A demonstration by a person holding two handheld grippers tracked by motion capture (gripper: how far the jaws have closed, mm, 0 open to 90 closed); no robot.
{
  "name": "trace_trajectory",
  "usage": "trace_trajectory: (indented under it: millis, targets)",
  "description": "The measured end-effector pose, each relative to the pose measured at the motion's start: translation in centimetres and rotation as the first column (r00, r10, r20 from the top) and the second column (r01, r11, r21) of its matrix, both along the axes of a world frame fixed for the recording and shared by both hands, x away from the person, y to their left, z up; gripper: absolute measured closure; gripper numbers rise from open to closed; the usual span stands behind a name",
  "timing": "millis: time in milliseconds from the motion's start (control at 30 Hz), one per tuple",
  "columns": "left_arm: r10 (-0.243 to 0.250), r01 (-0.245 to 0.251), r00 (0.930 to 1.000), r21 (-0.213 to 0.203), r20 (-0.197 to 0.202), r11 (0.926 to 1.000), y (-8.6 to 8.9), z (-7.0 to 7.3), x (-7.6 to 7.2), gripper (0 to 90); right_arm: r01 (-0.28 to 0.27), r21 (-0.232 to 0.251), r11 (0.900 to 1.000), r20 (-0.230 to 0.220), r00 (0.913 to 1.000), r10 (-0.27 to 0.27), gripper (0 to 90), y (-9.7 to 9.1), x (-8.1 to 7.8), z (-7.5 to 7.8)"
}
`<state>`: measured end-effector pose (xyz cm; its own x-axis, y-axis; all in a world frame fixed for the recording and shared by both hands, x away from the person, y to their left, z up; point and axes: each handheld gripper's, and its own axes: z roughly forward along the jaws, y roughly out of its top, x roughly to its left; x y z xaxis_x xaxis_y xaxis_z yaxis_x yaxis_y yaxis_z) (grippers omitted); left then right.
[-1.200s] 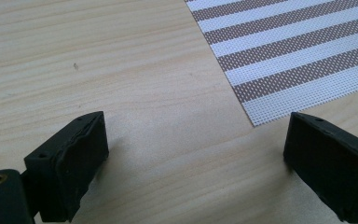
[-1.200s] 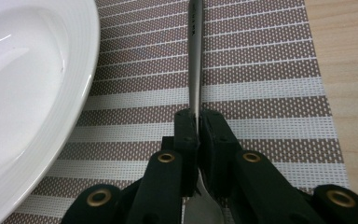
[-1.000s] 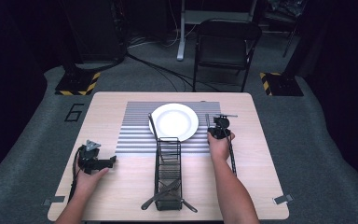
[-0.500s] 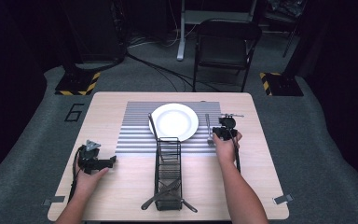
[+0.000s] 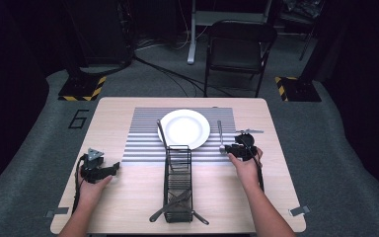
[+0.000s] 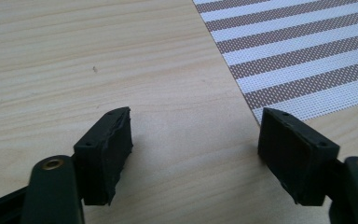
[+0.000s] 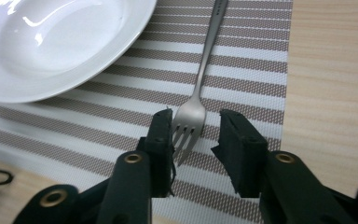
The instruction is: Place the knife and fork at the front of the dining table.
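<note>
A silver fork (image 7: pixel 200 79) lies on the striped placemat (image 7: pixel 242 60), just right of the white plate (image 7: pixel 65 42). Its tines sit between the jaws of my right gripper (image 7: pixel 196 116), which have just been opening and now stand apart, no longer clamping it. In the high view the fork (image 5: pixel 220 134) lies beside the plate (image 5: pixel 184 128), with the right gripper (image 5: pixel 227 147) at its near end. My left gripper (image 5: pixel 114 168) rests low over bare wood at the table's left. Its jaws (image 6: pixel 196 114) have just been closing partway, with nothing between them.
A black wire cutlery caddy (image 5: pixel 178 170) stands at the middle front, with utensils sticking out at its near end. A slim utensil (image 5: pixel 162 134) lies left of the plate. A folding chair (image 5: pixel 239 49) stands beyond the table's far edge.
The right gripper has shifted a little to the right and back toward the near edge, leaving the fork on the mat. The left hand has stayed put.
</note>
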<state>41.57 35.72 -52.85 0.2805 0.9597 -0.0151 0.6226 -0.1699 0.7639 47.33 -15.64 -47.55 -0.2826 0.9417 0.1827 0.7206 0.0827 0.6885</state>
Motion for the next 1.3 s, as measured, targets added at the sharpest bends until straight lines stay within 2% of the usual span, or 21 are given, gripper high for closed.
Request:
trace_trajectory:
  millis: [133, 300, 433, 567, 600, 733, 767, 800, 833, 900, 1033, 1167, 1233, 1300]
  targets:
    - [0.0, 0.0, 1.0, 0.0, -0.004, 1.0, -0.1, 0.1, -0.1, 34.2, -0.02, -0.008, 0.9998, 0.008, 0.9998, 0.021, 60.1, 0.0, -1.0, 0.0]
    - [0.0, 0.0, 0.9995, -0.001, -0.033, 1.0, -0.2, 0.5, -0.3, 38.2, -0.04, 0.01, 0.9991, 0.021, 0.999, 0.04, 58.6, -0.2, -2.7, -0.2]
    - [-0.005, 0.005, 0.9987, -0.002, -0.05, 1.0, -0.4, 1.0, -0.5, 40.0, -0.058, -0.025, 0.998, 0.043, 0.9973, 0.059, 57.1, -0.3, -3.6, -0.5]
    - [-0.022, 0.021, 0.9979, -0.014, -0.061, 0.9997, -0.7, 1.9, -0.6, 42.0, -0.059, -0.02, 0.9981, 0.061, 0.9964, 0.06, 55.7, -0.7, -3.9, -0.5]
    - [-0.024, 0.023, 0.9979, -0.017, -0.06, 0.9996, -0.8, 2.1, -0.6, 42.4, -0.051, -0.012, 0.9986, 0.053, 0.9972, 0.052, 55.5, -0.7, -4.0, -0.5]
    - [-0.037, 0.034, 0.9973, -0.059, -0.064, 0.9977, -1.4, 2.9, -0.7, 44.3, -0.066, -0.015, 0.9977, 0.058, 0.9961, 0.067, 53.6, -0.9, -4.1, -0.8]
    - [-0.05, 0.046, 0.9962, -0.056, -0.071, 0.9973, -1.5, 3.2, -0.7, 44.3, -0.071, -0.012, 0.9974, 0.057, 0.9958, 0.072, 52.4, -0.9, -4.1, -0.9]
    - [-0.058, 0.053, 0.9953, -0.056, -0.078, 0.997, -1.7, 3.4, -0.7, 44.3, -0.081, -0.035, 0.9961, 0.047, 0.9954, 0.083, 52.0, -0.9, -4.2, -1.3]
    - [-0.056, 0.052, 0.9961, -0.061, -0.068, 0.9968, -2.0, 3.5, -0.7, 44.3, -0.081, -0.035, 0.9961, 0.047, 0.9954, 0.083, 52.0, -0.9, -4.2, -1.3]
    - [-0.075, 0.07, 0.9945, -0.068, -0.073, 0.9952, -2.4, 4.0, -0.6, 44.3, -0.098, -0.059, 0.9934, 0.045, 0.9939, 0.101, 51.7, -1.1, -4.3, -1.6]
    - [-0.097, 0.092, 0.9927, -0.071, -0.072, 0.9933, -3.0, 5.1, -0.6, 44.2, -0.1, -0.058, 0.9933, 0.053, 0.9933, 0.103, 51.7, -1.1, -4.4, -1.6]
    - [-0.116, 0.108, 0.9913, -0.121, -0.063, 0.9868, -3.4, 6.3, -0.6, 46.3, -0.1, -0.06, 0.9932, 0.057, 0.993, 0.104, 51.8, -1.0, -4.6, -1.4]
    - [-0.132, 0.124, 0.9893, -0.108, -0.063, 0.9864, -3.8, 6.9, -0.6, 46.9, -0.104, -0.062, 0.9926, 0.059, 0.9925, 0.108, 51.8, -0.9, -4.7, -1.3]
    - [-0.142, 0.134, 0.988, -0.118, -0.062, 0.9839, -4.1, 7.6, -0.6, 47.9, -0.108, -0.068, 0.9918, 0.056, 0.9921, 0.112, 51.8, -0.9, -4.7, -1.3]
